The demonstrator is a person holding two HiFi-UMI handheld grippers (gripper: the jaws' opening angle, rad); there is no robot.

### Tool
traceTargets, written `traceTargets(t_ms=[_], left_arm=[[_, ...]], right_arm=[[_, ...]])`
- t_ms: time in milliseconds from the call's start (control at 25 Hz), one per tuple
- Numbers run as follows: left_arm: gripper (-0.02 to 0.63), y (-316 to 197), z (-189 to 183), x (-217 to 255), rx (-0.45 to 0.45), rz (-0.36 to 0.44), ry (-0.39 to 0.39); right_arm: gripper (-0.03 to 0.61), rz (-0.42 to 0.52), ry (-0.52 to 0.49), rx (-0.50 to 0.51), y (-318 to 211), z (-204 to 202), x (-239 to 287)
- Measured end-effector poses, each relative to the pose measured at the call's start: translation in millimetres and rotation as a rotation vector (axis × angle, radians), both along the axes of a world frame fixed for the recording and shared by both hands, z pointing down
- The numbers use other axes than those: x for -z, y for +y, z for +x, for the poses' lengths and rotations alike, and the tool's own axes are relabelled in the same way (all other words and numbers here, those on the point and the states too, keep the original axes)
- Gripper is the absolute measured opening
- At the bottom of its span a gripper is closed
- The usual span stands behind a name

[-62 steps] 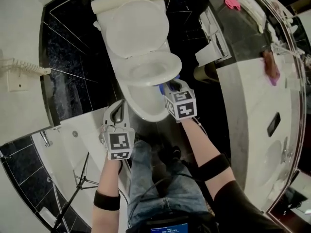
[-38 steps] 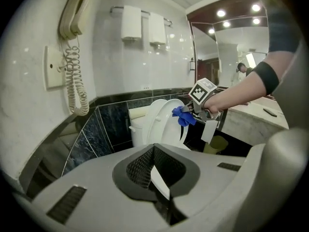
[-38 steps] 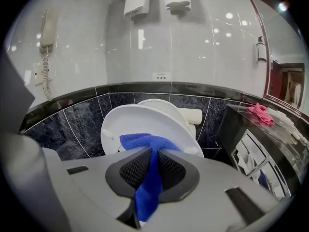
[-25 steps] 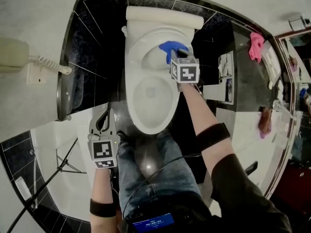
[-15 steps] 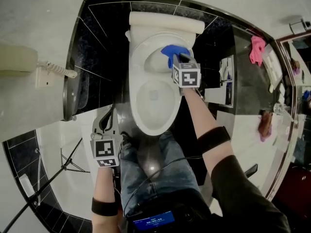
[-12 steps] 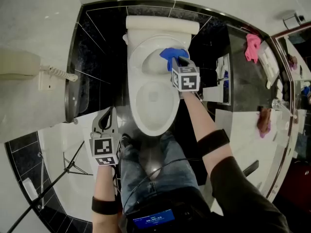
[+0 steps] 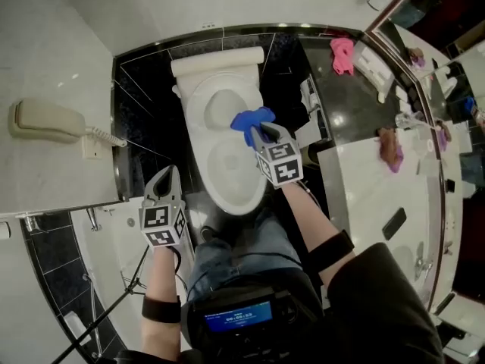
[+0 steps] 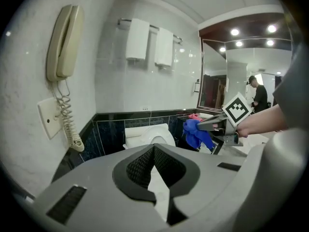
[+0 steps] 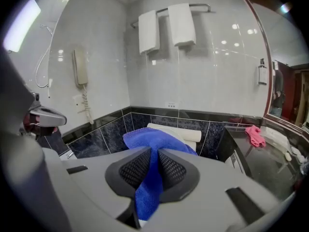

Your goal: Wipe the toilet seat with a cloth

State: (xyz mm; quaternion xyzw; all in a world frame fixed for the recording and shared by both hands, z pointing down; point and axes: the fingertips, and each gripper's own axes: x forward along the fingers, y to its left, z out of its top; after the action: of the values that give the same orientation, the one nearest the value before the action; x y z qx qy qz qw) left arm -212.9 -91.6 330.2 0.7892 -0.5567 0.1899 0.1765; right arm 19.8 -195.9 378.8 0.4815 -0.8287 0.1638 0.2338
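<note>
A white toilet (image 7: 227,174) stands against the dark tiled wall, lid up, and shows smaller in the left gripper view (image 8: 150,136). My right gripper (image 7: 255,130) hovers over the seat's right rear part, shut on a blue cloth (image 7: 251,119). In the right gripper view the cloth (image 9: 150,175) is pinched between the jaws and bunches up beyond them. My left gripper (image 7: 167,173) hangs left of the bowl, apart from it, shut with nothing in it (image 8: 153,151). The left gripper view shows the cloth (image 8: 195,134) held in the air to the right of the toilet.
A wall phone (image 7: 47,120) with a coiled cord hangs at the left. A pink cloth (image 7: 342,54) lies on the dark counter at the right, beside a white vanity top (image 7: 379,196). Two white towels (image 9: 167,26) hang above the tank. A tripod leg (image 7: 106,321) stands at lower left.
My right gripper has drawn back with the blue cloth from the rear of the seat toward its right side. The left gripper stays beside the bowl. The head view has shifted.
</note>
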Motion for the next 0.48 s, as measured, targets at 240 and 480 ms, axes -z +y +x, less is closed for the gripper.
traceTargets(t_ms=[240,480], left_arm=[[0.000,20,3,24,-0.038,0.040,0.011],[0.000,39,5,37,-0.066,0.065,0.010]], right_arm=[[0.072,0.044,-0.041,-0.047,67,9,49],[0.072,0.060,-0.059,-0.076,119,10,64]])
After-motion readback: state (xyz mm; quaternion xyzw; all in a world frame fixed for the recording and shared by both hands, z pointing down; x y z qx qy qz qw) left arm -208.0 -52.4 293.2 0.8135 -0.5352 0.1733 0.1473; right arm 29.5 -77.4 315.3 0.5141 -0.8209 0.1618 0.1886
